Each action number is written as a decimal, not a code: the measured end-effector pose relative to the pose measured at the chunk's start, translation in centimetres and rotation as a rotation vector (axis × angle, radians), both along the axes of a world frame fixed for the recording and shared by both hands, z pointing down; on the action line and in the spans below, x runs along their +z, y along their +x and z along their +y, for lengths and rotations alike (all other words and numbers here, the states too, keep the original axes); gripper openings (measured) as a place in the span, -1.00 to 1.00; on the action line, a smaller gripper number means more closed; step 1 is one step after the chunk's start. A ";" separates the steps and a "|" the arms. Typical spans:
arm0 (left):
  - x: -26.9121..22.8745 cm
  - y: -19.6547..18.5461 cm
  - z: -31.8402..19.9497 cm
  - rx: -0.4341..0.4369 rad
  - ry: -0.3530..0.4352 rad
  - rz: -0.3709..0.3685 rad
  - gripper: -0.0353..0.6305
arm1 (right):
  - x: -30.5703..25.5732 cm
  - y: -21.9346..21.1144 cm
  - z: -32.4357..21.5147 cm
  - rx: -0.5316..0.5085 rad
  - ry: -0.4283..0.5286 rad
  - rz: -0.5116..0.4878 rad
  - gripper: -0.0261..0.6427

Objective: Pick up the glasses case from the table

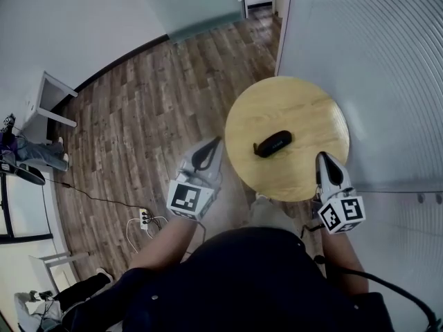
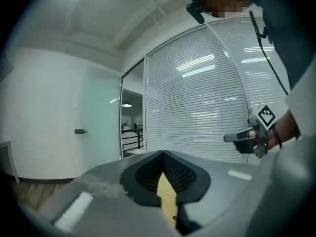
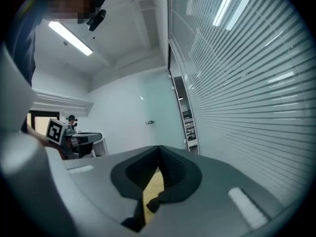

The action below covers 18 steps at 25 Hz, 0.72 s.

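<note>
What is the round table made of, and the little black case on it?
The round table looks like pale wood or a wood-look top: yellowish, faint grain lines, matte. The glasses case looks like smooth black plastic or fake leather, with a slight sheen; it is too small to tell which.

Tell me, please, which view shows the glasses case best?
The head view: the glasses case lies whole on the round table. The gripper views show only a tabletop sliver; the right's dark scrap may be it.

Round wooden table (image 1: 304,109) — black glasses case (image 1: 273,144) near its middle
</note>
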State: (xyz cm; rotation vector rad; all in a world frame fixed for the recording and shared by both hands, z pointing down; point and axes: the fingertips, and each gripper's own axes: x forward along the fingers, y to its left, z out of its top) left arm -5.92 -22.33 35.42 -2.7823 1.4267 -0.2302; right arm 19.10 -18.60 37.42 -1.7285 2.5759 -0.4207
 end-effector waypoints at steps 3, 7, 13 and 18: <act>0.9 1.7 -1.9 0.009 -0.009 -0.022 -0.88 | 2.5 -0.5 -2.6 -0.025 -0.053 -0.027 -0.89; 0.6 3.3 -4.7 0.000 -0.007 -0.013 -0.88 | 4.0 -2.8 -4.9 -0.106 -0.090 0.000 -0.89; 4.0 2.4 -9.2 0.014 -0.061 0.008 -0.88 | 7.4 -4.2 -8.5 -0.092 -0.151 0.028 -0.89; 6.0 3.1 -11.3 0.051 -0.097 0.036 -0.88 | 11.3 -3.6 -9.1 -0.015 -0.248 -0.004 -0.89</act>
